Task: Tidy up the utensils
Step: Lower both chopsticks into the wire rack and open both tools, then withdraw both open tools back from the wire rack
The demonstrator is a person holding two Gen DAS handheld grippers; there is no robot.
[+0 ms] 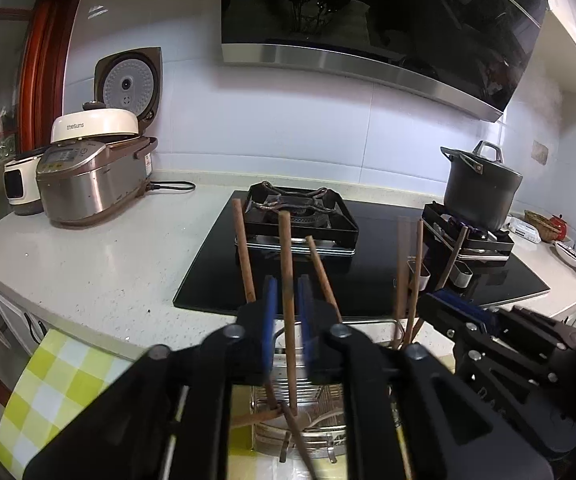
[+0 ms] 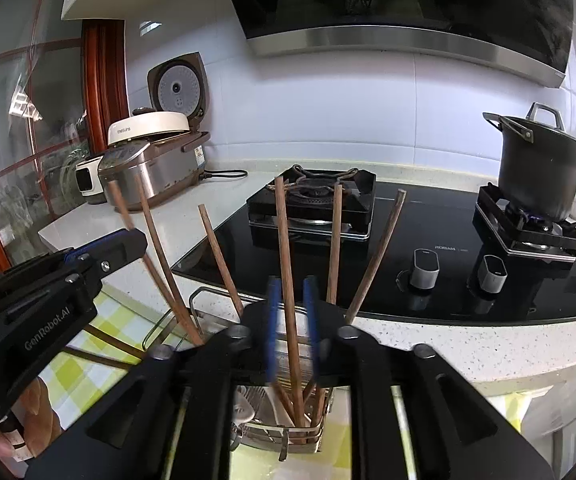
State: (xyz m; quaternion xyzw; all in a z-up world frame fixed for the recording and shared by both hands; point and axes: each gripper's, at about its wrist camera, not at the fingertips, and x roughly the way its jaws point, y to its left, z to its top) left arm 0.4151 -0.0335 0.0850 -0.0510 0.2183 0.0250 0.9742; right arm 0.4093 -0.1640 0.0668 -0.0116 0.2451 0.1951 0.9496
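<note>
White speckled countertop [image 1: 100, 264], carrying a black glass hob [image 2: 440, 280] with 2 burners, a dark stockpot [image 2: 540, 168] on the right burner. At far left, open steel rice cooker [image 1: 88, 184], small white appliance [image 1: 18, 188] touching it.
</note>
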